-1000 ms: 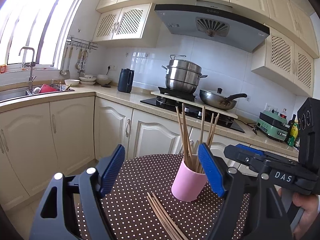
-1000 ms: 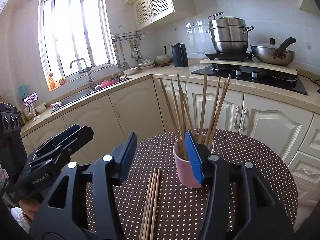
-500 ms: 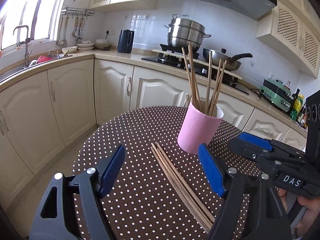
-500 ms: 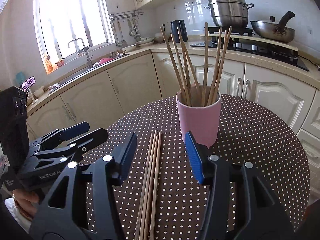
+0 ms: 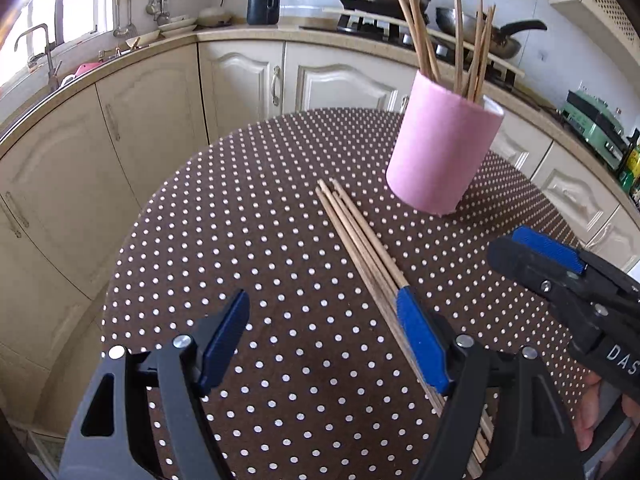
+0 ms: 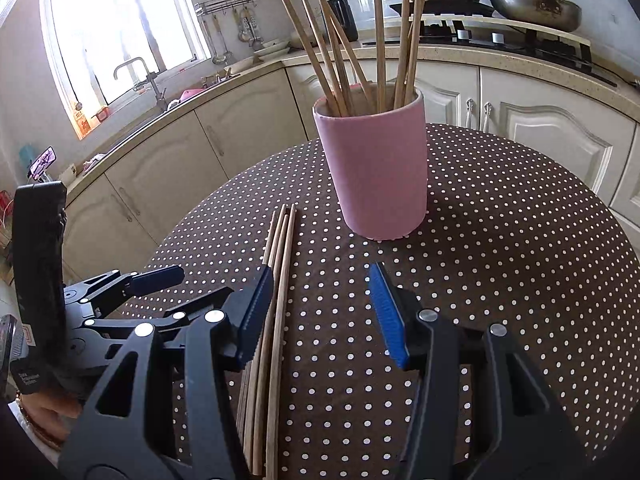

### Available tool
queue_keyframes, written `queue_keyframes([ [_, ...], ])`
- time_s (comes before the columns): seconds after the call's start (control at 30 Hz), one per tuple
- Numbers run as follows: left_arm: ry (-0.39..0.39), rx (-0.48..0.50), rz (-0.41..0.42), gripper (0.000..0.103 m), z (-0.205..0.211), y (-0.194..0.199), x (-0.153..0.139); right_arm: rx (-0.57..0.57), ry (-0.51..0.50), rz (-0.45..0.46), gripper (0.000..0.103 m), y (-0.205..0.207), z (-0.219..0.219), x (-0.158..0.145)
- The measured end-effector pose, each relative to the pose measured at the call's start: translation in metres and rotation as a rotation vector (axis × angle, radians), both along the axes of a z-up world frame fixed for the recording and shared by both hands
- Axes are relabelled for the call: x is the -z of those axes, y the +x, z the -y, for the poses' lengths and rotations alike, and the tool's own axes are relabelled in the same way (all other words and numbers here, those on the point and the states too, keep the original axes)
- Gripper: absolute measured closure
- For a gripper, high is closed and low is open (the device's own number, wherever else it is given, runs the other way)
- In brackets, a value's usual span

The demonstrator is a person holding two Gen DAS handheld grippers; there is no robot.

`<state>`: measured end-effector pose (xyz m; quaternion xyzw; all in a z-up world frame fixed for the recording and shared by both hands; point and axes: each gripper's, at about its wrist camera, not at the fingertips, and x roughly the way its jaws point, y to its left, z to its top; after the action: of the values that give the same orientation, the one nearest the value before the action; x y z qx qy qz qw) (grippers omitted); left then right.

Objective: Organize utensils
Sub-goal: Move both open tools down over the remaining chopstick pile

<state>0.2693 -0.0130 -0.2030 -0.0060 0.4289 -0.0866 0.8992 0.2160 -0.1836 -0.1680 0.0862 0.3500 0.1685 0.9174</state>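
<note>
While both grippers hang over the dotted desk (image 5: 240,240) with jaws released and grasping nothing, loose chopsticks (image 5: 360,236) lie mid-frame, beside the pink cup (image 6: 376,172) holding more chopsticks at upper centre.

Left gripper (image 5: 322,334) tilted steeply downward, blue-padded jaws spread wide, nothing between the pads. Right gripper (image 6: 320,308) also angled down, jaws parted more narrowly, nothing pressed by either pad. Both side by side and close, each visible at the edge of the other's view, with fingers (image 5: 590,412) wrapped on the right handle.
</note>
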Motion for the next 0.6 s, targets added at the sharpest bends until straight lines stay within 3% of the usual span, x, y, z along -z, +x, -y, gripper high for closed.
queue_keyframes([
  [0.27,0.068,-0.004,-0.041,0.028,0.011,0.007,0.012,0.004,0.024,-0.019,0.052,0.005,0.007,0.012],
  [0.6,0.07,-0.003,-0.057,0.028,0.013,0.01,0.013,0.002,0.047,-0.038,0.051,0.009,0.012,0.023],
])
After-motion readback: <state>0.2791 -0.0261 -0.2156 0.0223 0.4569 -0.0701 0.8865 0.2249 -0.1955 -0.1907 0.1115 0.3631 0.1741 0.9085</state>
